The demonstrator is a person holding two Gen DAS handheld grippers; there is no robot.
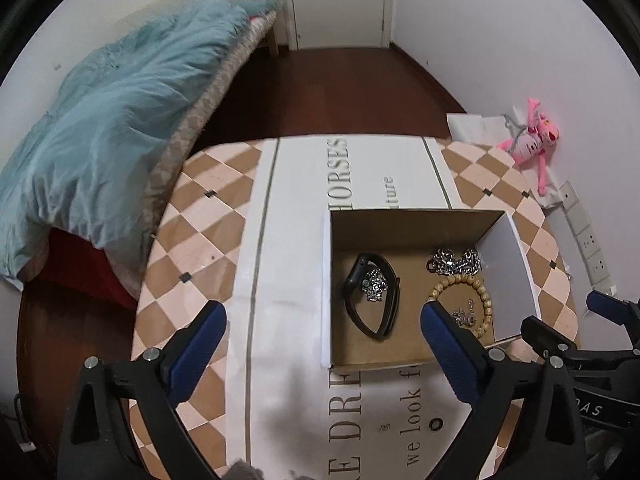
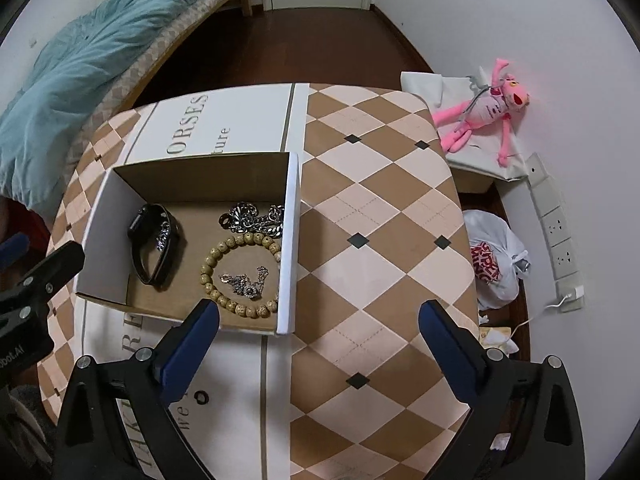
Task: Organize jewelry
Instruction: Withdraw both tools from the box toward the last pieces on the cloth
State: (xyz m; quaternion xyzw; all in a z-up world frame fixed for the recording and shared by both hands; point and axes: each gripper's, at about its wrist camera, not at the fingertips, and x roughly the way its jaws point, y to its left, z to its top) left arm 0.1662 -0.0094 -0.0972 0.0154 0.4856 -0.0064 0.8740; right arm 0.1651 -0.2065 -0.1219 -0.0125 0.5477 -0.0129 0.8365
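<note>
Nearest the cameras, two black grippers with blue finger pads are held above a checkered brown-and-cream surface (image 2: 380, 240). The left gripper (image 1: 322, 322) is seen with its fingers spread wide apart and nothing between them; its right pad (image 1: 444, 344) hangs over the near edge of an open cardboard box (image 1: 416, 226). The right gripper (image 2: 318, 320) is likewise spread wide and empty, its left pad (image 2: 192, 344) over the box's near right corner and its right pad over bare surface. A small dark ring (image 2: 201, 397) is seen lying on a white printed sheet (image 1: 288, 216) just in front of the box, outside it. The box stands on that sheet, and the rest of the jewelry is gathered inside it. On the box's left side a black smartwatch (image 1: 374, 296) lies with its strap looped, and a sparkling silver brooch-like piece (image 1: 374, 285) rests within the loop. On the right side a wooden bead bracelet (image 2: 240, 272) lies flat, encircling a small silver chain piece (image 2: 245, 278). Just behind the bracelet, against the far right corner, a heap of chunky silver chain (image 2: 256, 218) is piled. Beyond the surface, a bed with a rumpled teal duvet (image 1: 116, 128) is seen at left, a pink plush toy (image 2: 486, 110) on a white bag at right, and a white door (image 1: 338, 0) at the far end of the dark floor.
</note>
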